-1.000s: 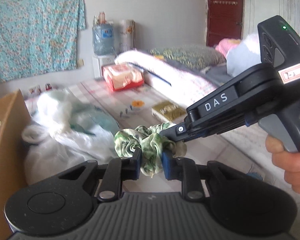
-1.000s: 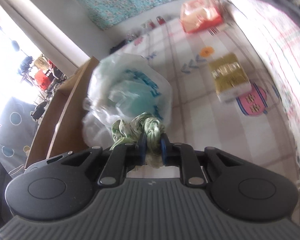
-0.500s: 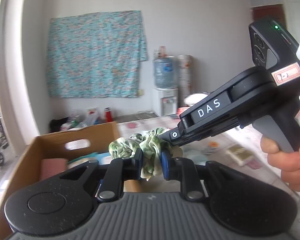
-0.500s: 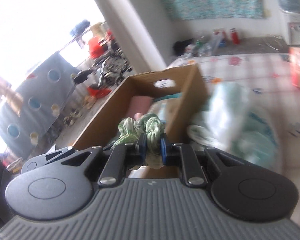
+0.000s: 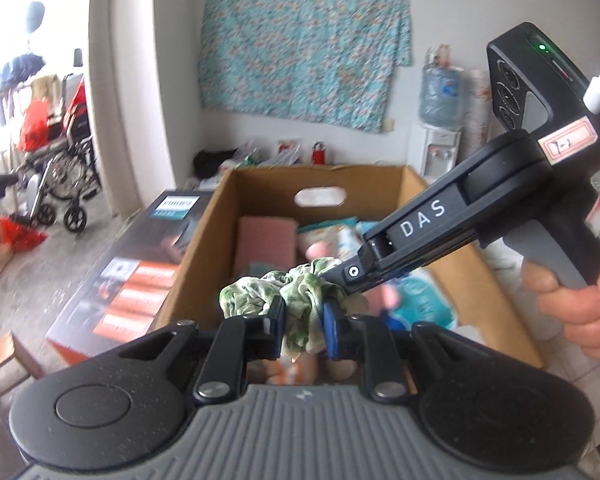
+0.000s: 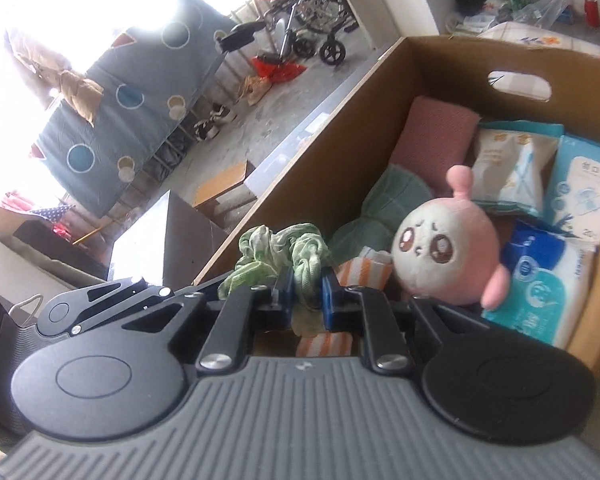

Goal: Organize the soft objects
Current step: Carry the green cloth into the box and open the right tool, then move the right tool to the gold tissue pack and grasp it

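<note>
green-and-white crumpled cloth hangs over the near edge of the open box, pinched at once by both tools: the left gripper is clamped on its lower fold, and the right gripper comes in from three o'clock and bites the same bundle at its right end. in the right wrist view the right gripper is closed tight on a twisted strand of the cloth. two grips on one limp thing probably keep it bunched so that no tail drags on the cardboard rim on the way in.

inside the box, a pink plush lies at two o'clock from the cloth, a pink folded towel at one o'clock against the far wall, and wipe packs at three o'clock, so soft goods are being gathered here. the cloth seems due to be let go among them.

the right tool's arm reads "das"; its sticker is too small to read. the wipe packs bear print i cannot make out.
</note>
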Demonstrator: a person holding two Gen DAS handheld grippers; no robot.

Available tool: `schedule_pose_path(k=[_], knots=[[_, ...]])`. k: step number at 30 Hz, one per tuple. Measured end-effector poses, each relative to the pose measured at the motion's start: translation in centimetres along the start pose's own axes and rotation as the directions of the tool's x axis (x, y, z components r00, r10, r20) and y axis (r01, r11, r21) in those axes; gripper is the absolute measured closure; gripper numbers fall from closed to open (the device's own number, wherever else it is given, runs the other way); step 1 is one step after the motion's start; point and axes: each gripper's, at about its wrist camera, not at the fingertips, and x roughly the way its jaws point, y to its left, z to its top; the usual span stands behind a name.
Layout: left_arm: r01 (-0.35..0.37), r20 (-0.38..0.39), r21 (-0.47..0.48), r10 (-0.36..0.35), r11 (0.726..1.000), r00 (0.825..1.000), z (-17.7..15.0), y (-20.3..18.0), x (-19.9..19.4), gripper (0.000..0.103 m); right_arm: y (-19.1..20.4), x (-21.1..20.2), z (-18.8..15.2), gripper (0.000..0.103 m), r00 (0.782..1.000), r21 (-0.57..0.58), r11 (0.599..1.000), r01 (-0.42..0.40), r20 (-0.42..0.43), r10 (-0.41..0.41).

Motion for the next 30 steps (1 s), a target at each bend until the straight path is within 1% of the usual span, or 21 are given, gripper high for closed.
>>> schedule_pose_path(k=[2, 3, 5, 6, 8, 10, 14, 19, 23, 25, 26, 28, 30], knots=[[-0.017, -0.027, -0.01, 0.017, 1.0, 1.0, -0.4, 1.1, 0.2, 0.079, 0.3, 2.1, 0.6, 0.088, 0.999, 0.004, 1.0, -0.009, -0.037, 0.009], [-0.018, -0.037, -0.013, 0.018, 1.0, 0.999, -0.5, 1.5, 0.2, 0.074, 0.4, 3.1, 0.7, 0.087, 0.998, 0.007, 1.0, -0.01, -0.054, 0.01], [-0.015, -0.058, -0.029, 0.013, 0.999, 0.998, -0.9, 2.5, 0.2, 0.067, 0.6, 4.9, 0.8, 0.086, 0.996, 0.013, 1.0, -0.009, -0.094, 0.01], [-0.008, -0.072, -0.039, 0.005, 0.999, 0.997, -1.0, 3.0, 0.3, 0.061, 0.5, 5.7, 0.8, 0.085, 0.994, 0.021, 1.0, -0.003, -0.113, 0.005], [-0.01, -0.09, -0.059, 0.005, 0.998, 0.996, -1.2, 3.7, 0.6, 0.058, 0.3, 6.9, 0.8, 0.084, 0.99, 0.029, 1.0, 0.002, -0.14, 0.002], [-0.013, -0.088, -0.069, 0.007, 0.998, 0.996, -1.4, 4.2, 0.6, 0.057, -0.1, 7.4, 0.7, 0.082, 0.989, 0.048, 0.999, -0.007, -0.149, 0.014], [-0.01, -0.075, -0.09, 0.004, 0.996, 0.997, -1.4, 4.5, 0.3, 0.054, -1.0, 7.1, 1.0, 0.079, 0.991, 0.08, 0.997, -0.016, -0.13, 0.027], [-0.004, -0.038, -0.105, 0.0, 0.994, 0.999, -0.7, 4.3, 0.2, 0.049, -2.3, 4.5, 1.1, 0.074, 0.997, 0.113, 0.993, -0.043, -0.062, 0.05], [0.02, -0.004, -0.092, -0.02, 0.996, 1.0, 0.0, 2.9, -0.1, 0.045, -3.1, 0.8, 0.6, 0.069, 0.998, 0.125, 0.991, -0.054, 0.035, 0.05], [0.049, 0.012, -0.08, -0.048, 0.996, 0.999, 0.4, 1.7, 0.0, 0.044, -3.8, -1.4, 0.0, 0.066, 0.995, 0.132, 0.99, -0.051, 0.093, 0.039], [0.07, 0.022, -0.071, -0.068, 0.995, 0.997, 0.7, 0.9, 0.1, 0.043, -4.2, -2.7, -0.5, 0.061, 0.992, 0.136, 0.99, -0.046, 0.123, 0.029], [0.118, 0.04, -0.049, -0.116, 0.992, 0.992, 1.3, -1.0, 0.5, 0.043, -5.3, -5.0, -1.5, 0.06, 0.985, 0.15, 0.989, -0.013, 0.172, -0.013], [0.17, 0.054, -0.021, -0.168, 0.985, 0.984, 1.8, -3.3, 1.2, 0.042, -6.5, -7.7, -2.5, 0.059, 0.974, 0.168, 0.985, 0.033, 0.217, -0.069]])
